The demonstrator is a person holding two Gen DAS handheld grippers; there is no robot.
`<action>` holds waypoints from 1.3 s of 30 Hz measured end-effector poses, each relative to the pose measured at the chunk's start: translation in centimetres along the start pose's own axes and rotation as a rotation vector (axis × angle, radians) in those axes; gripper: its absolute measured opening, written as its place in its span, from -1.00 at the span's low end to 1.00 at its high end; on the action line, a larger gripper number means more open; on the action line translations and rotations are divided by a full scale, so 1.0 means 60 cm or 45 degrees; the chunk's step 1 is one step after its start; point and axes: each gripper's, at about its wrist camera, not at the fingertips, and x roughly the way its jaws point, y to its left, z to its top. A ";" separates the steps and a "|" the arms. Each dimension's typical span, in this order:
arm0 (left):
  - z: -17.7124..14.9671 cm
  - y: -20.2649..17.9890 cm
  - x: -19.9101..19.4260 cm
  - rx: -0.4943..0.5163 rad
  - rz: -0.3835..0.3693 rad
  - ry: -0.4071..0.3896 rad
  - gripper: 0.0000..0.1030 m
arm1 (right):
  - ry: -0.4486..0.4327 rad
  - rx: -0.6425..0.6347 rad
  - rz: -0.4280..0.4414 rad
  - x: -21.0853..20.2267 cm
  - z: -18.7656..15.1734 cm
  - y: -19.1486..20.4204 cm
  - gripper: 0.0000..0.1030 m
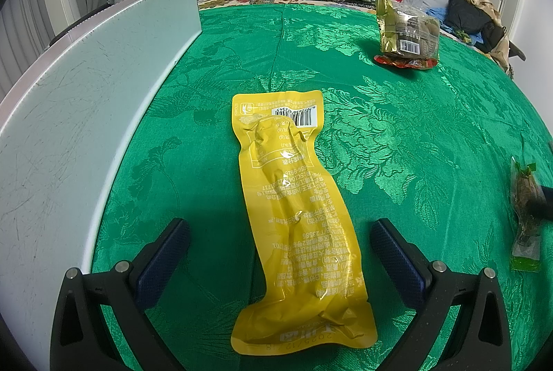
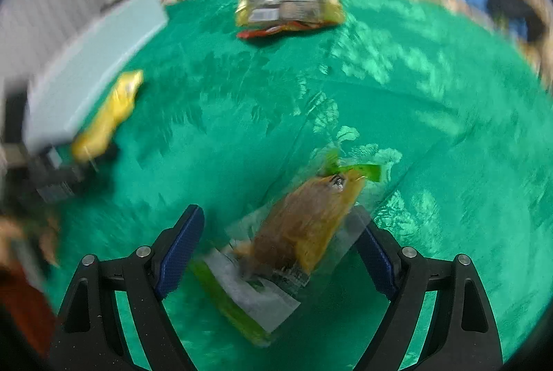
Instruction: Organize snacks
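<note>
Green tablecloth (image 1: 397, 129): yellow packet (image 1: 293, 215) between open left hand-held gripper (image 1: 280, 232) fingers.

Left wrist view sharp, evenly lit, bright indoor light from above. Glare patches on the yellow snack packet (image 1: 297, 222), print still readable. Sheen on the green tablecloth (image 1: 397, 129), strongest toward the far right. Soft shadow on the cloth just left of the packet, between the left gripper (image 1: 280, 253) fingers. Strong fisheye bend: white board (image 1: 79, 115) edge curves, corners vignetted black.

Right wrist view heavily motion-blurred, cloth pattern smeared, background unreadable. Clear-and-green snack pouch (image 2: 297, 232) between the right gripper (image 2: 280, 246) fingers is soft, label illegible. Gripper fingers stay crisp. Same dark corners, colours slightly washed.
</note>
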 end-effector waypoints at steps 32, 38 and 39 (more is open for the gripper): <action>0.026 0.087 -0.241 -0.298 -0.402 -0.158 -0.21 | -0.087 0.460 0.127 -0.129 0.036 0.047 -0.41; 0.072 0.182 -0.365 -0.344 -0.397 -0.328 -0.20 | -0.211 0.349 0.368 -0.196 0.125 0.173 -0.41; 0.077 0.197 -0.373 -0.349 -0.381 -0.339 -0.20 | -0.220 0.328 0.398 -0.203 0.134 0.195 -0.41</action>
